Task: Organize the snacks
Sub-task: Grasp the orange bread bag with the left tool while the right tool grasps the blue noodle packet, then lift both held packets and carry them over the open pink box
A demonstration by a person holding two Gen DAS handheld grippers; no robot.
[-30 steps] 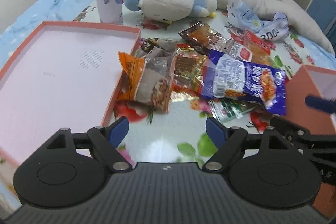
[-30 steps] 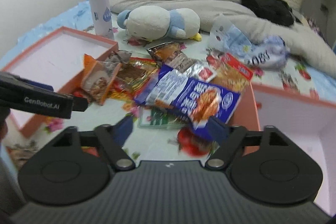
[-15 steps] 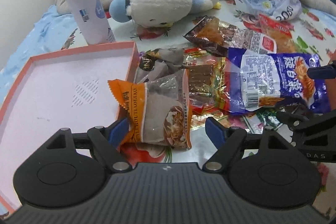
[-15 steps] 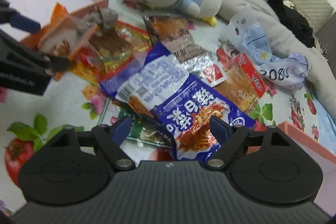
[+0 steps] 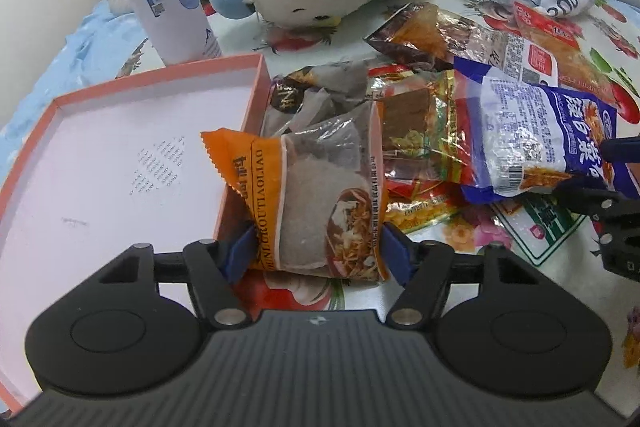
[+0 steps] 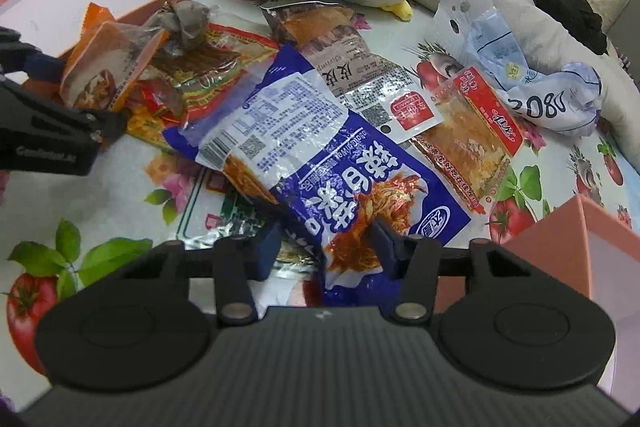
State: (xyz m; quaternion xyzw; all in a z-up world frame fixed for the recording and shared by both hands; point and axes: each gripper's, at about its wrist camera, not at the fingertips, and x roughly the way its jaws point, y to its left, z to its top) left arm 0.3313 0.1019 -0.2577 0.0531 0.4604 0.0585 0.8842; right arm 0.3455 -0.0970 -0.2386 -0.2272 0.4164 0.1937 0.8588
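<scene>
A heap of snack packets lies on a bed, on a cloth printed with fruit and flowers. On the far left of the left fingers sits a shallow pink box (image 5: 120,155), open and with nothing in it. A second pink box (image 6: 592,239) sits to the right of the right fingers.

The biggest packet is the blue noodle packet (image 6: 320,155). Its long side runs away from the right gripper (image 6: 325,247) and slants up to the left. Its near end lies right between the right fingers (image 6: 267,247). Those fingers are closing, and they look to be touching the packet's sides, about half open.

The orange snack packet (image 5: 316,203) is smaller. It leans on the rim of the left box and its long side runs straight away from the left gripper (image 5: 318,253). Its near end sits between the left fingers (image 5: 240,251). They are closing too, a bit wider than the right ones, and they seem to press on both edges of the packet.

So each hand has its own packet, straight ahead of it. The orange one only needs a small lift and a move to the left to reach its box. The blue one needs a move to the right.
</scene>
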